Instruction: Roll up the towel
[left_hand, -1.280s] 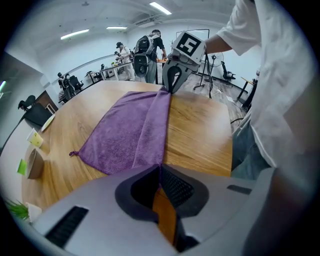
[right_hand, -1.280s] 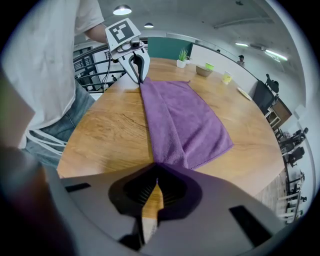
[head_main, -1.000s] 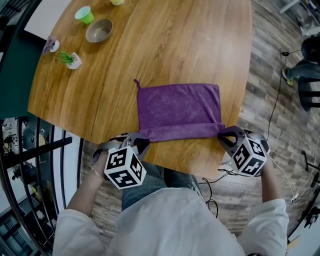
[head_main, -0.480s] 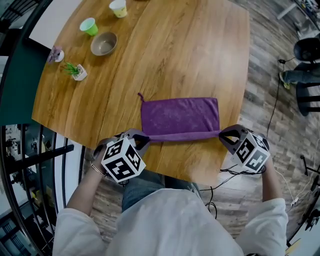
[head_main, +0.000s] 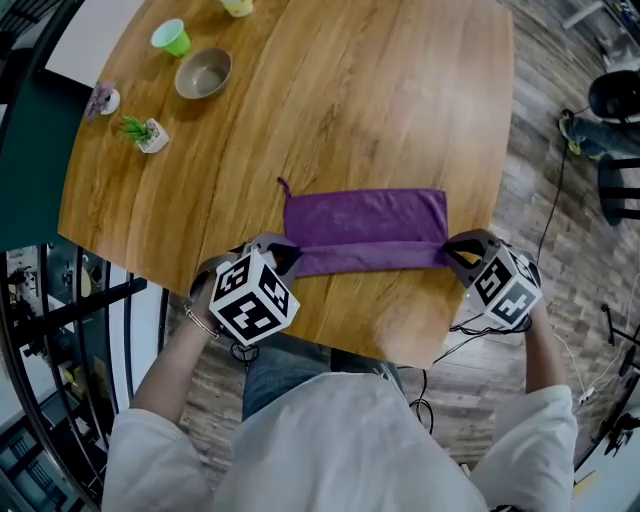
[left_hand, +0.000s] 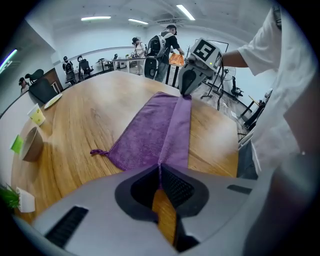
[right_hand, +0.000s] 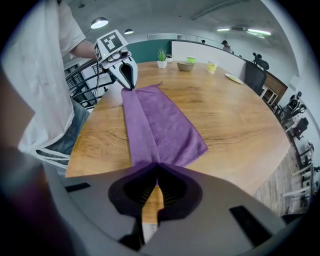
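Wooden table (head_main: 350, 90) carried the purple towel (head_main: 365, 215) close to its front edge, nearer the right corner. The towel lay flat, with its near strip doubled over onto the rest. The left gripper (head_main: 282, 260) had its jaws pinched tight on the left end of that fold, and the right gripper (head_main: 449, 253) was clamped on the right end. A small loop (head_main: 282, 186) stuck out from the towel's far left corner. Well apart, toward the table's far left corner, stood a tan bowl (head_main: 203, 72), a green cup (head_main: 170, 37), a pale cup (head_main: 237, 6) and a small potted plant (head_main: 145, 131). Cables (head_main: 560, 200) trailed over the plank floor (head_main: 540, 120) beyond the right edge.
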